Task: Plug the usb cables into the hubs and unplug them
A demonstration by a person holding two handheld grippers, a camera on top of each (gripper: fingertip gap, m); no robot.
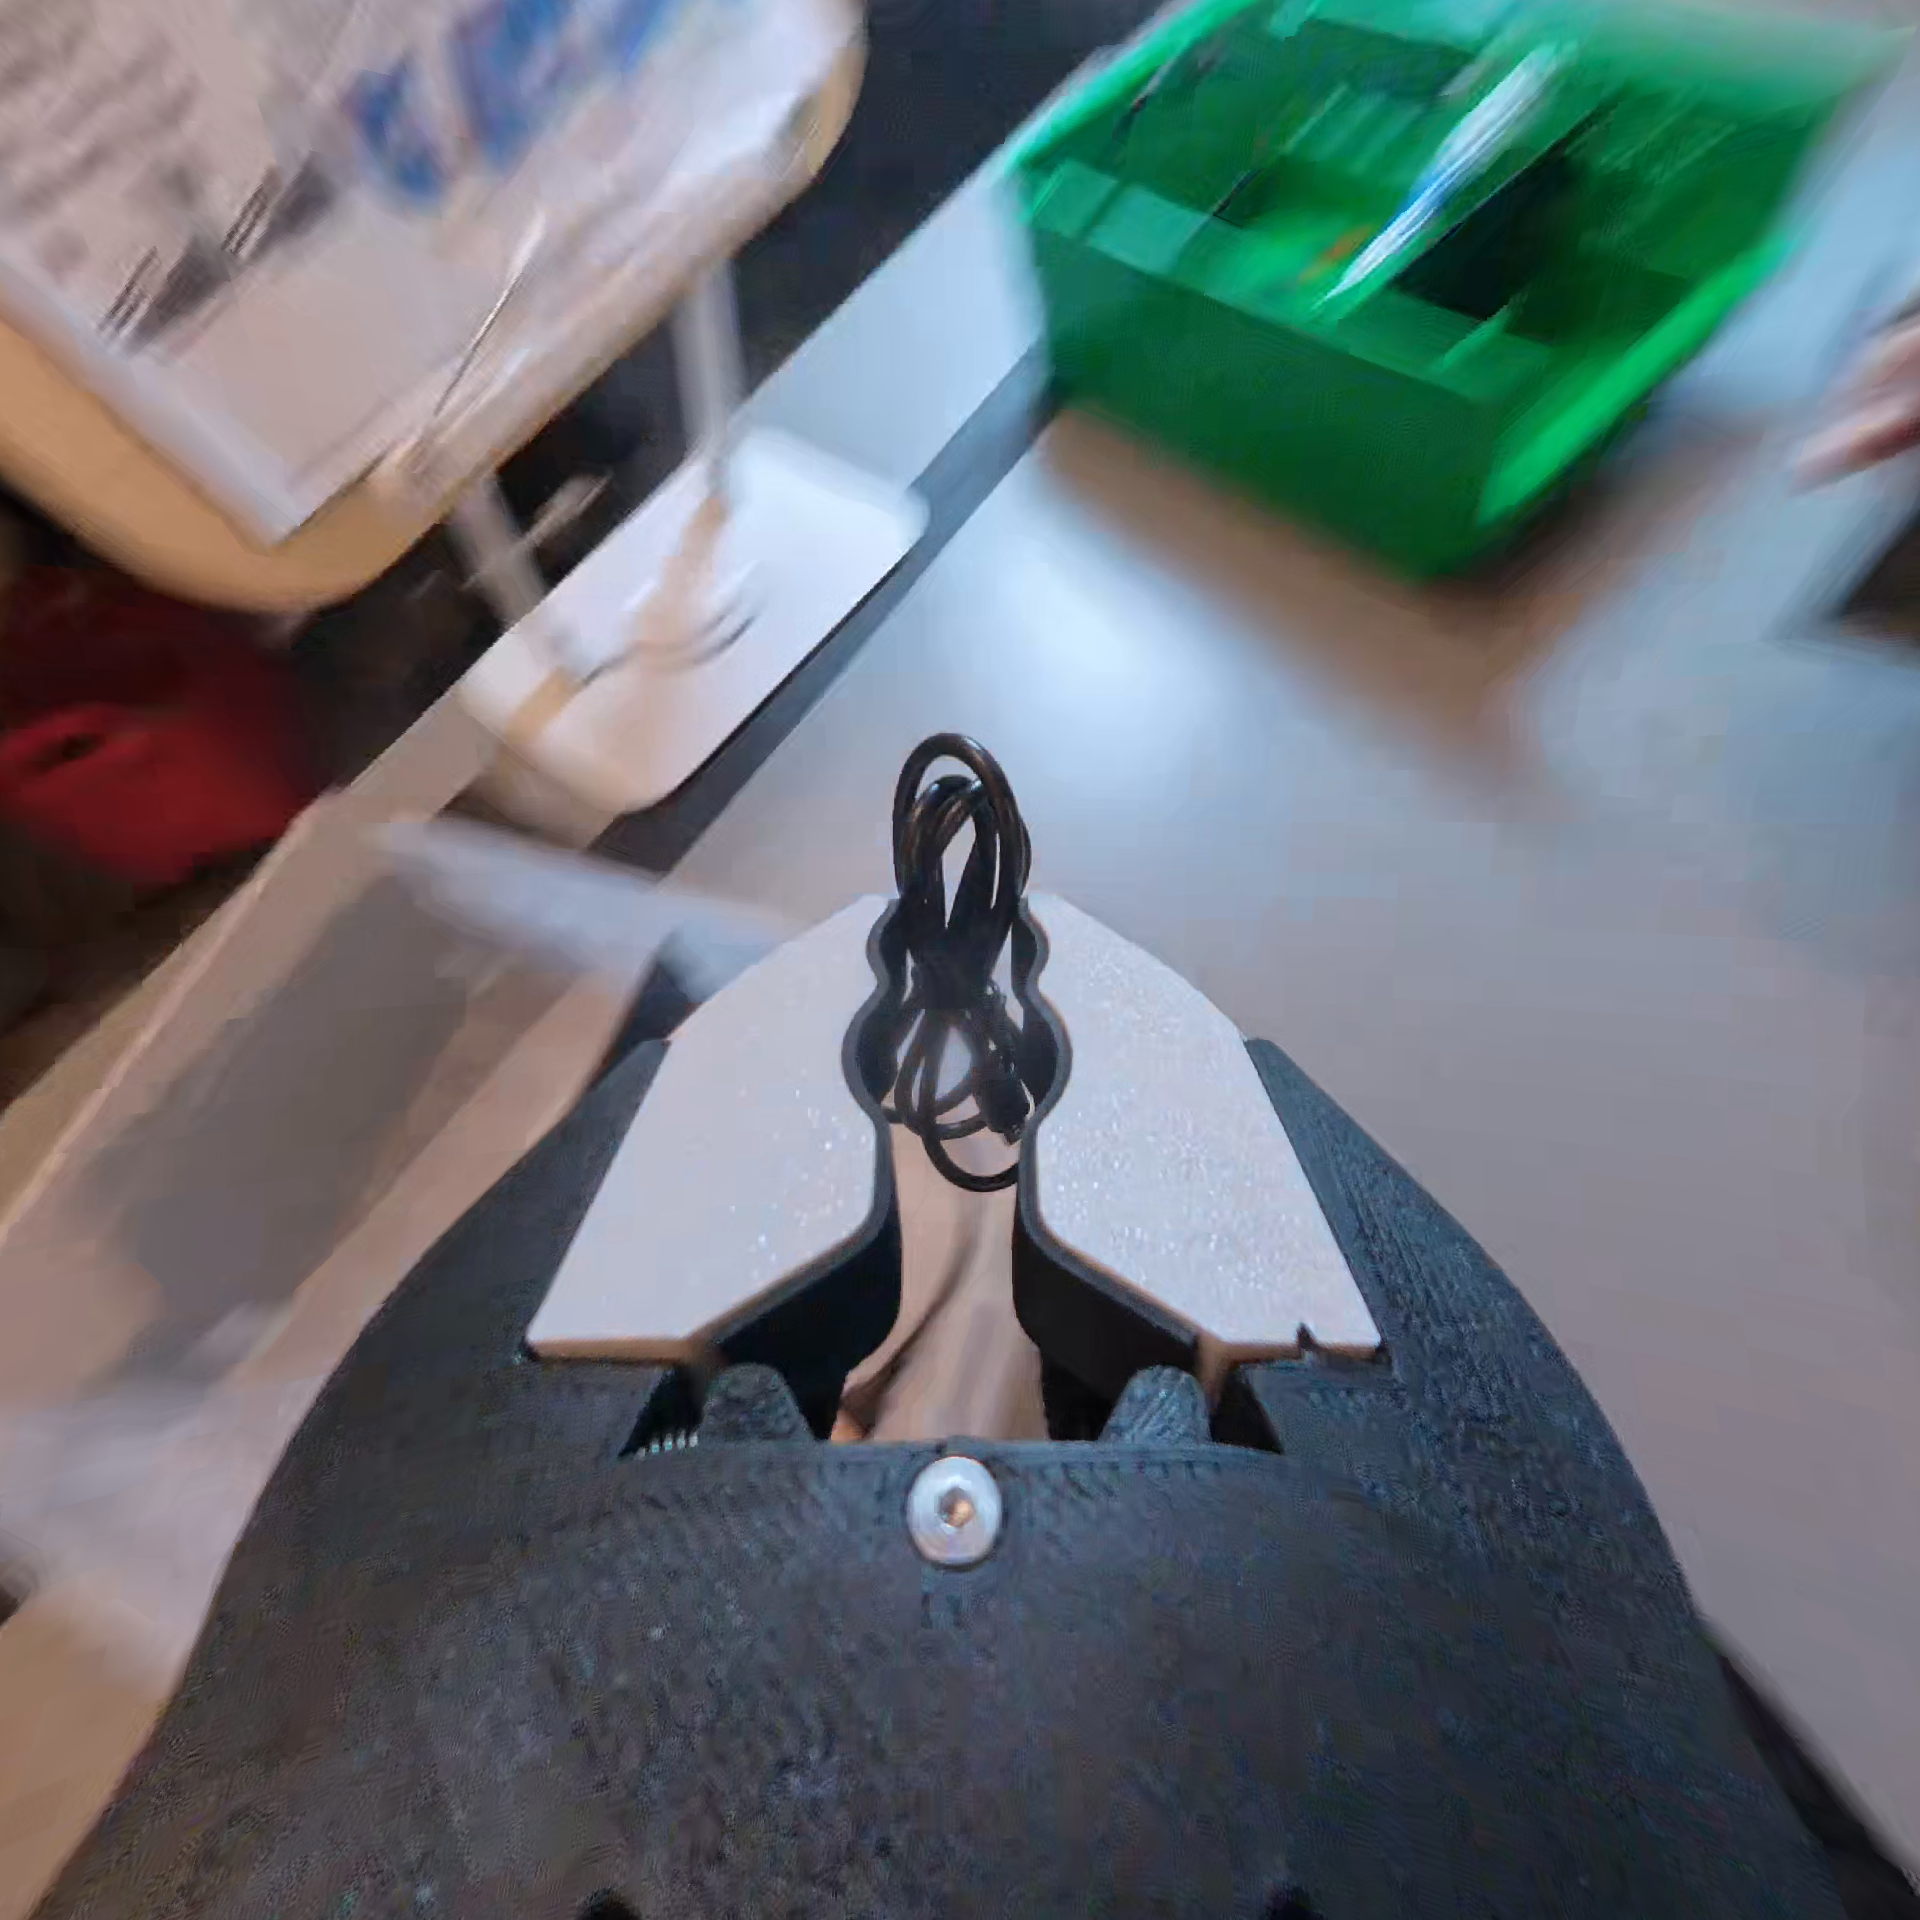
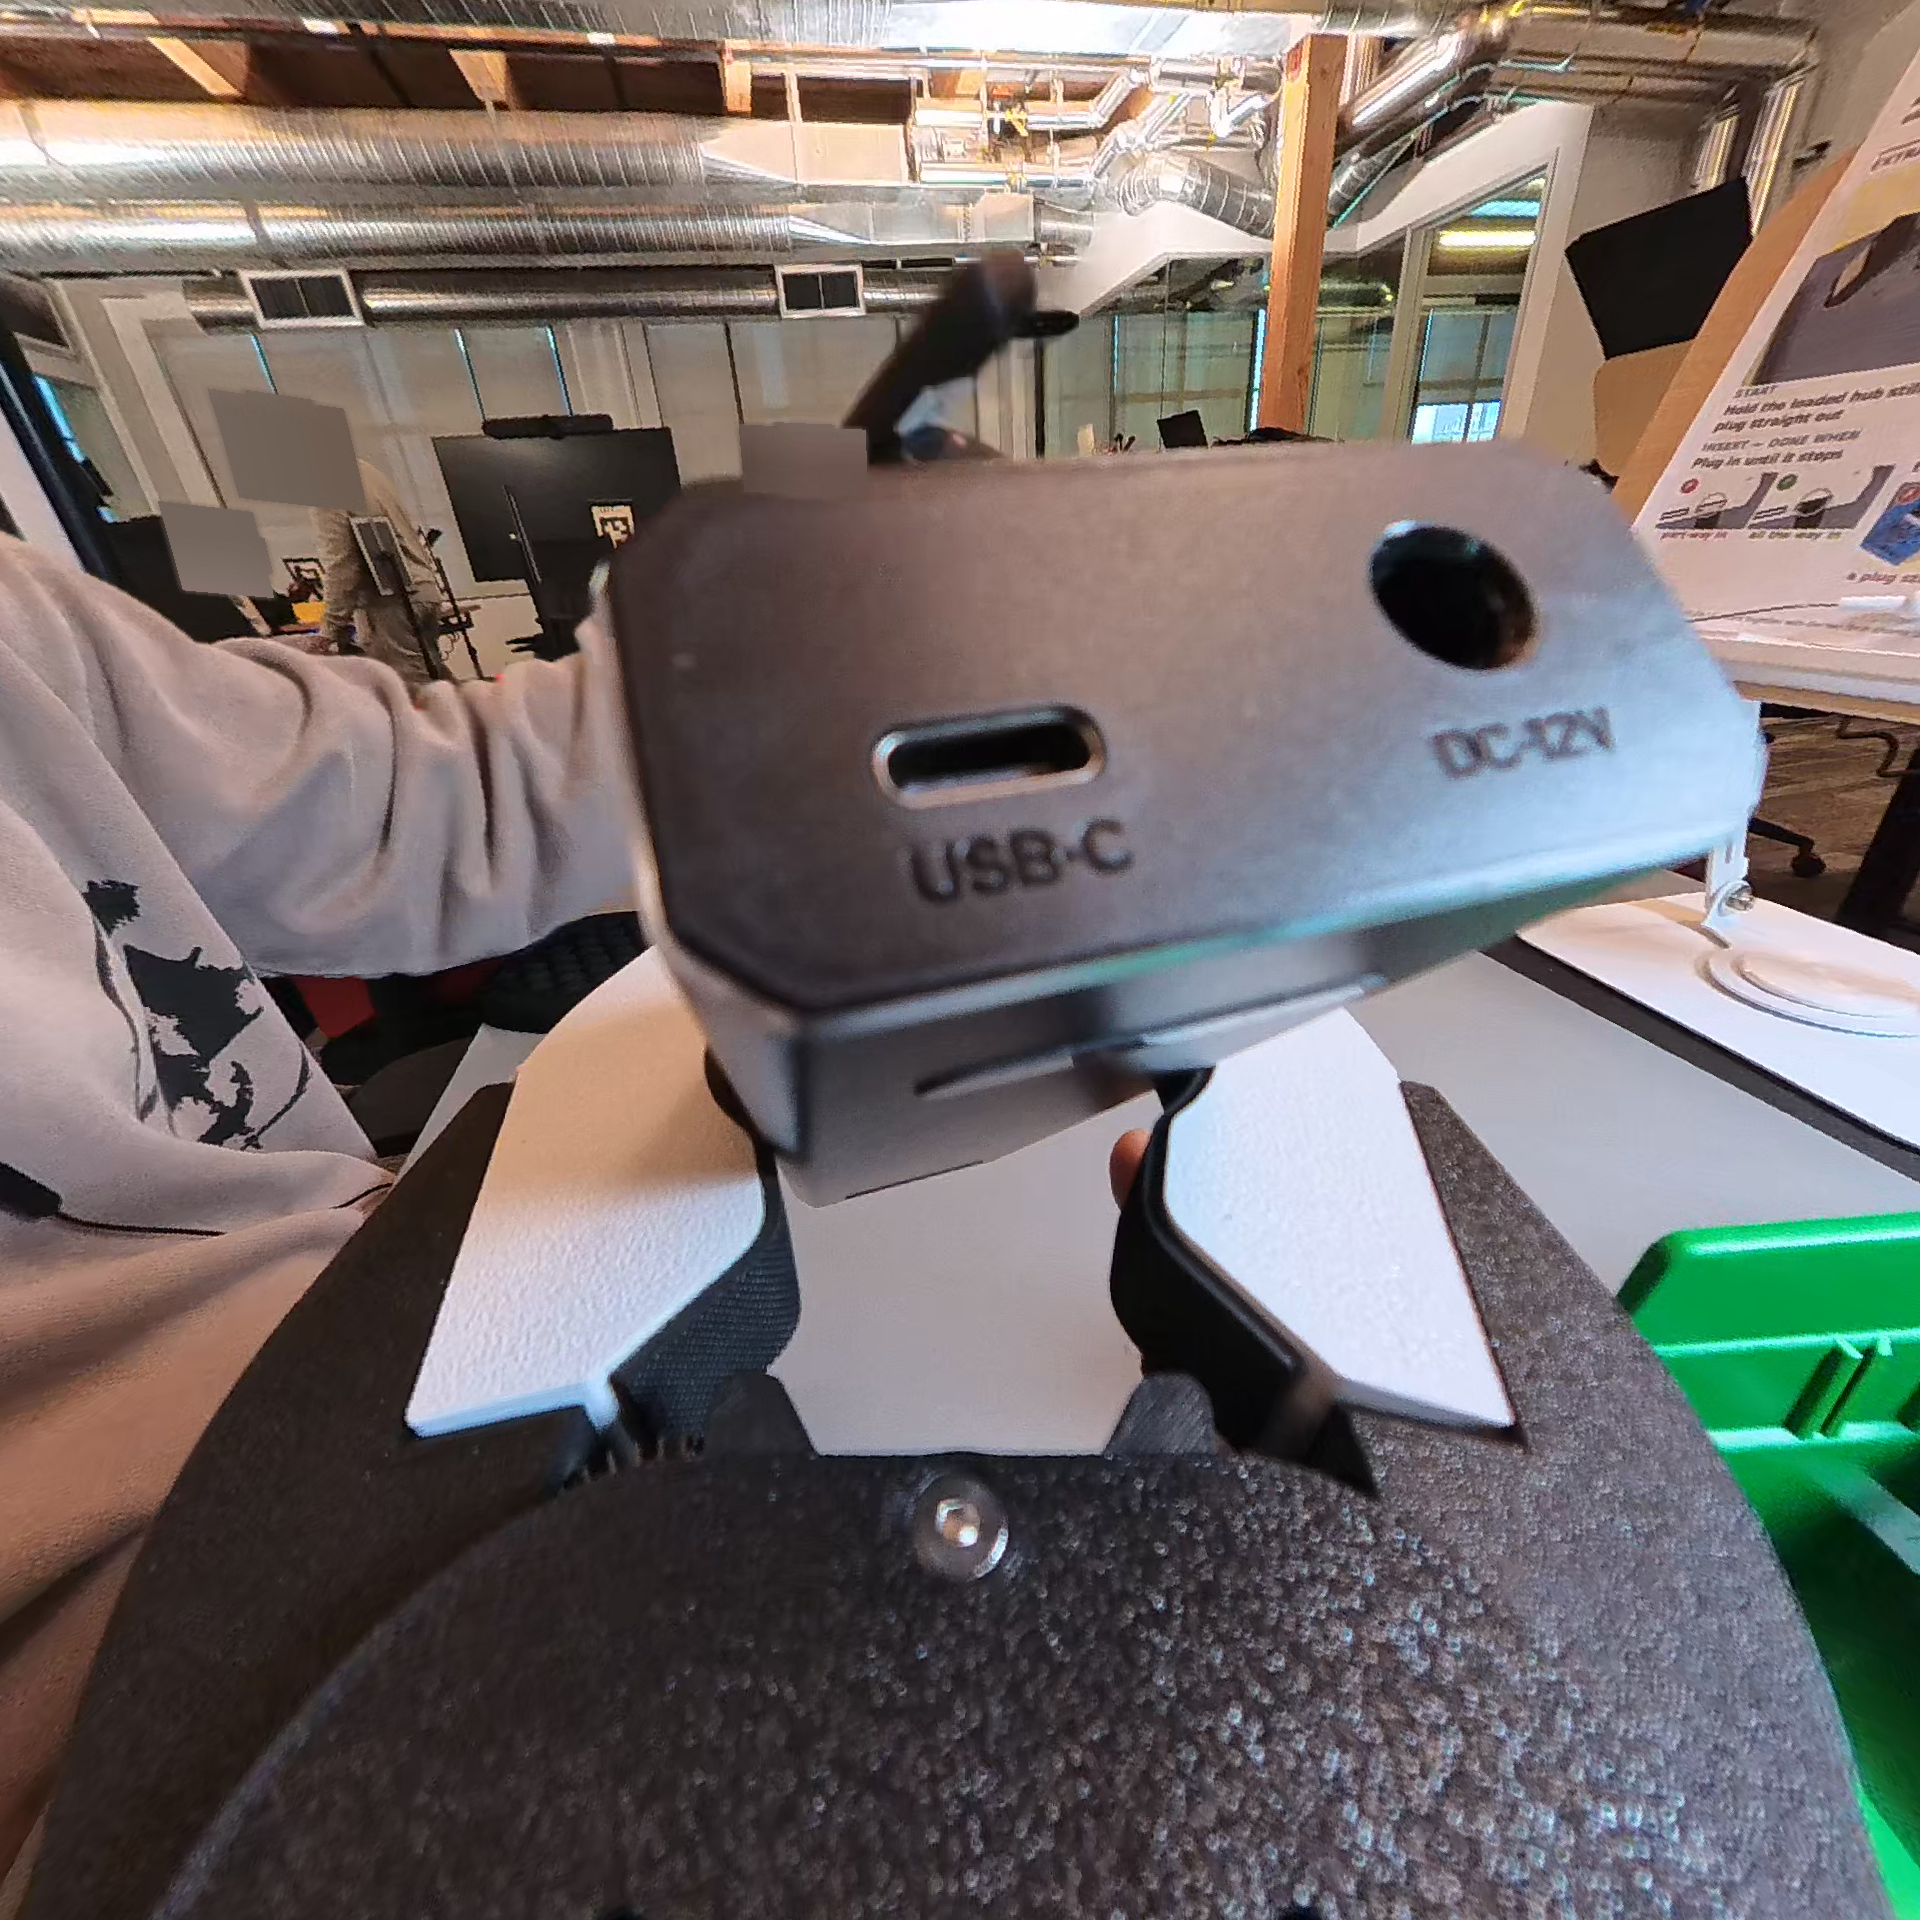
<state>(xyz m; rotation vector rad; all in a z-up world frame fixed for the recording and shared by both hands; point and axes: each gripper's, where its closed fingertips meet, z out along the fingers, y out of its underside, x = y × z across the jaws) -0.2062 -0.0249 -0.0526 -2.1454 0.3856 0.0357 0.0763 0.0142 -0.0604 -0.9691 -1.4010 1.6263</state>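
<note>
From the left wrist view, the left gripper (image 1: 961, 997) has its white-faced fingers (image 1: 748, 1122) pressed nearly together, pinching a bundled black USB cable (image 1: 958, 966) whose loops stick out past the tips. It is carried clear above the pale grey worktop (image 1: 1299, 831), probably so the coil cannot snag. A green plastic bin (image 1: 1382, 312) sits toward the worktop's far right corner, blurred.

From the right wrist view, the right gripper (image 2: 966, 1143) clamps the dark grey metal USB hub (image 2: 1164, 748) from below, lifted off the worktop (image 2: 1558, 1070). Its end face, with an oval port (image 2: 987, 756) and a round socket (image 2: 1451, 594), is turned back toward the camera, likely so a port can be offered to the cable. The left gripper shows dimly behind the hub, beyond a grey sleeve (image 2: 343, 769). Nothing is plugged into this face yet.
</note>
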